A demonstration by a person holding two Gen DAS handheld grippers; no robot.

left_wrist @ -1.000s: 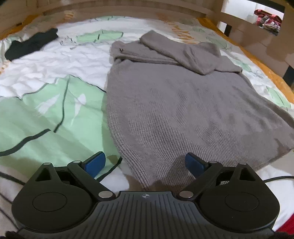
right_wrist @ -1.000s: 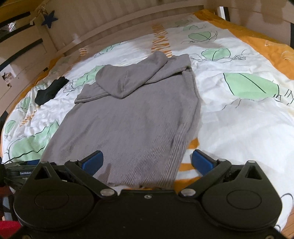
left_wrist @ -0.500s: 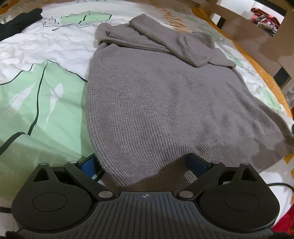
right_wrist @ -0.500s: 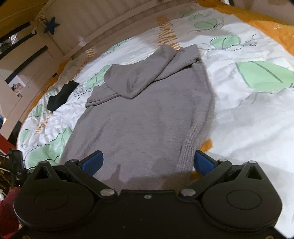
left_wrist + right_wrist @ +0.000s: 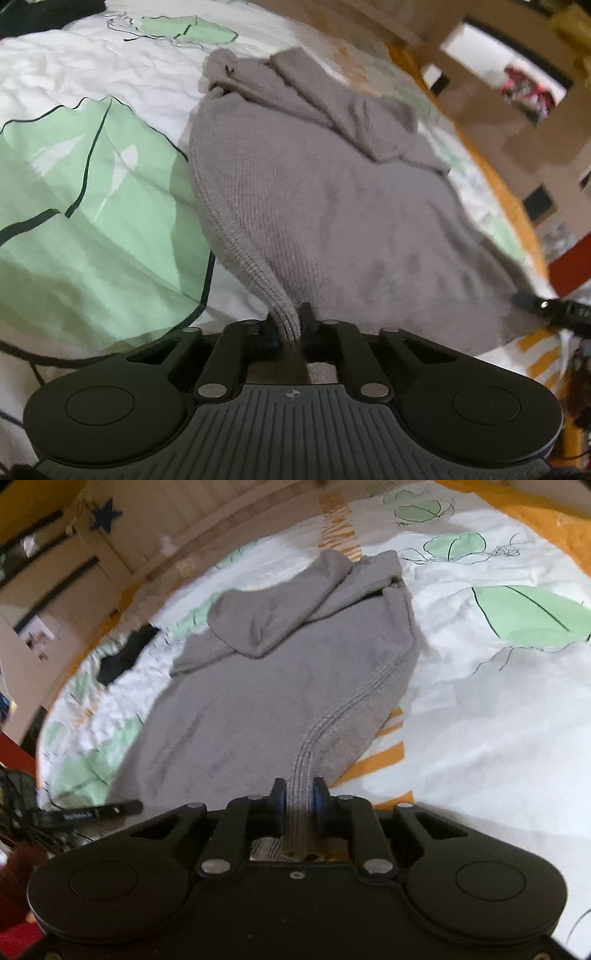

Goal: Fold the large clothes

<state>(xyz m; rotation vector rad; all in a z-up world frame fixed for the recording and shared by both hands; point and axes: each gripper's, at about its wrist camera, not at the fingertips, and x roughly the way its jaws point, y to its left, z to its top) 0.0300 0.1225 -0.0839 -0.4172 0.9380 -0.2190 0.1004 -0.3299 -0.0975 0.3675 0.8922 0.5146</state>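
Observation:
A grey knit sweater [image 5: 332, 206] lies on the bed with its sleeves folded across the far end. My left gripper [image 5: 288, 325] is shut on the sweater's near left hem corner and lifts it off the bedding. In the right wrist view the same sweater [image 5: 266, 701] stretches away from me. My right gripper [image 5: 298, 805] is shut on the ribbed near right hem corner, which rises into the jaws. The other gripper's tip shows at the edge of each view: the right one [image 5: 543, 304] and the left one [image 5: 92, 812].
The bed cover [image 5: 92, 206] is white with green leaf prints and orange stripes [image 5: 384, 753]. A dark garment [image 5: 125, 657] lies at the far left of the bed. A wooden bed frame [image 5: 177, 542] borders the mattress.
Both grippers closed on the sweater's near hem corners, which were lying flat between open fingers before. The hem is now lifted and the fabric pulls up toward each gripper.

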